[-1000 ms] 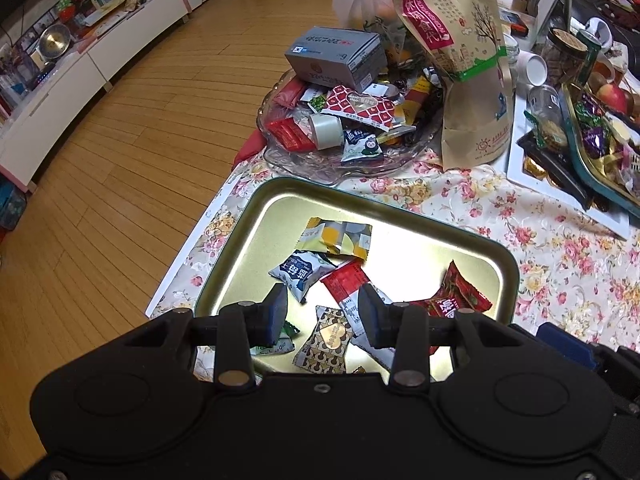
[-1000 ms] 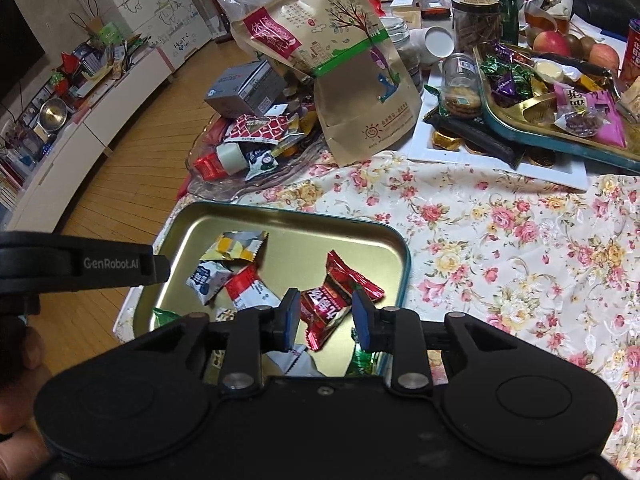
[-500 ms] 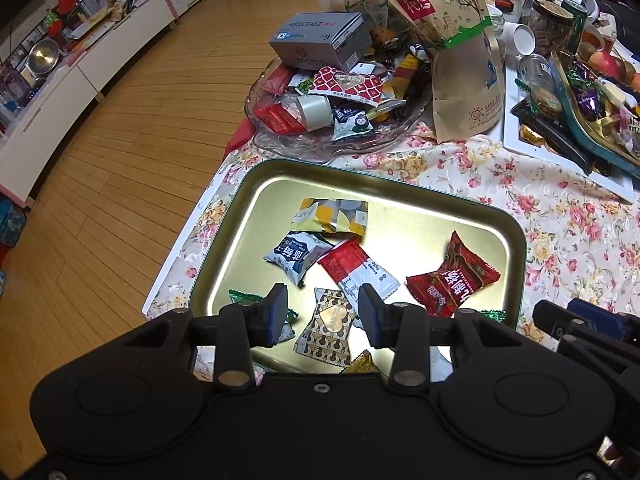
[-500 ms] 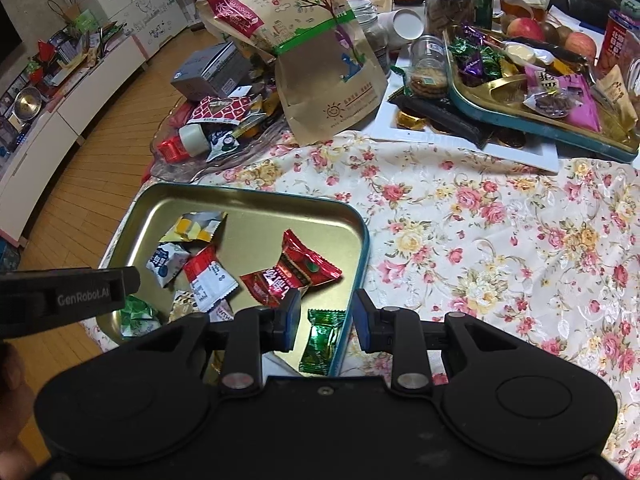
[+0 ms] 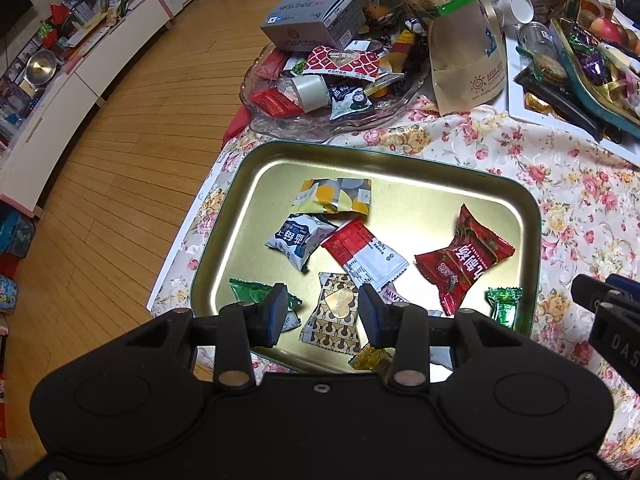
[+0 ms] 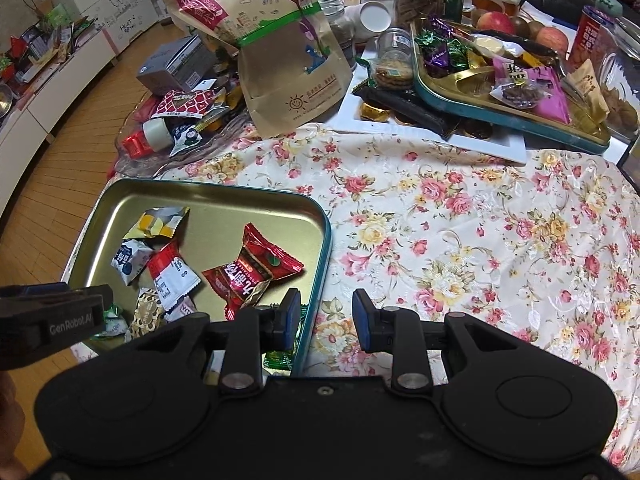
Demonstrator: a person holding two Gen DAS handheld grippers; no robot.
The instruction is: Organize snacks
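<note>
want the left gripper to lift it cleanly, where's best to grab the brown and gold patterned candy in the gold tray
Probably across the narrow middle of the brown and gold candy, coming straight down from above. It lies flat in the gold tray, its long axis running away from the left gripper, whose open fingers already straddle it. The flared ends are flimsy.

The table is covered by a floral tablecloth (image 6: 460, 240), which fills the centre and right of the right wrist view. Lying directly on it: a gold tin tray (image 6: 316, 236) with a teal rim at lower left; a clear glass dish (image 5: 280, 124) of mixed packets at upper left, just beyond the tray; a brown paper snack bag (image 6: 288, 80) standing upright at upper centre; a flat white tray (image 6: 500, 144) at upper right, which carries a second teal-rimmed tray (image 6: 500, 116).
</note>
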